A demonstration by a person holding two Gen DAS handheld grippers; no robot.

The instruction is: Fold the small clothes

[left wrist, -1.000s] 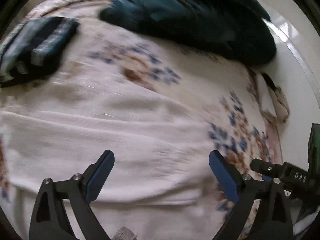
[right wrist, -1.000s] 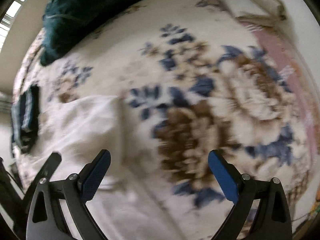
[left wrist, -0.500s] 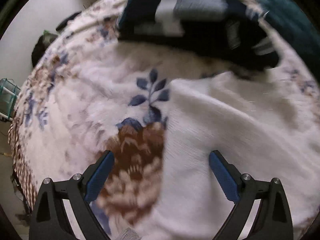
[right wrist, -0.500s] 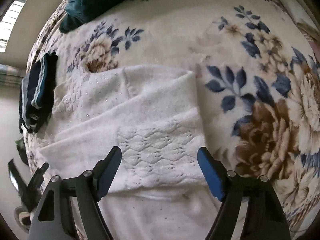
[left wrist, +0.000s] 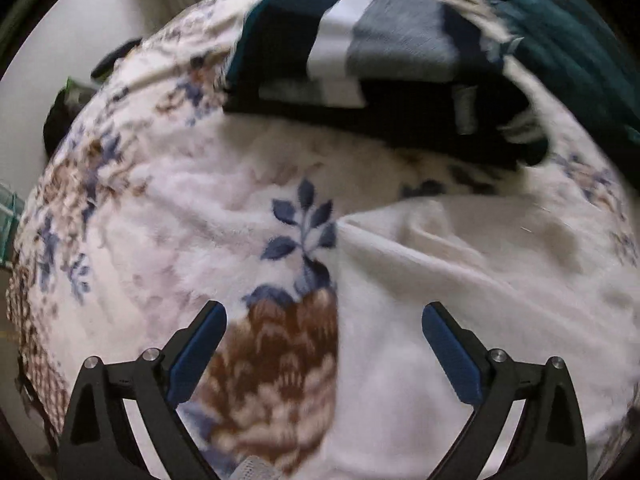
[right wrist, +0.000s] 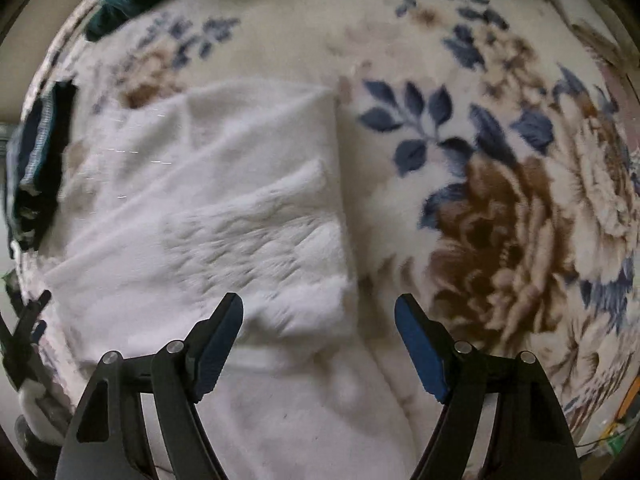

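At the bottom of the left wrist view, the left gripper (left wrist: 323,334) has its blue-padded fingers spread wide apart, holding nothing. Between and under them lies the left edge of a white knit garment (left wrist: 460,280), which fills the lower right of the frame; its edge runs up the middle of the picture, just right of a brown flower printed on the floral blanket (left wrist: 160,220). The garment's upper left corner ends beside a sprig of blue leaves at frame centre.

At the bottom of the right wrist view, the right gripper (right wrist: 319,334) also stands parted and empty, though somewhat less widely. The garment's right edge falls between its fingers; the white knit (right wrist: 224,208) spreads across the centre and lower left of the frame, a raised stitch pattern showing on the folded layer nearest the gripper. To the right the blanket (right wrist: 520,208) shows a large brown bloom with blue leaves.

Farther off, a folded navy, grey and white striped garment (left wrist: 380,56) lies on the blanket at the top centre of the left view, apart from the white one. Beyond it, at the upper right, sits a dark teal cloth (left wrist: 568,52), blurred.
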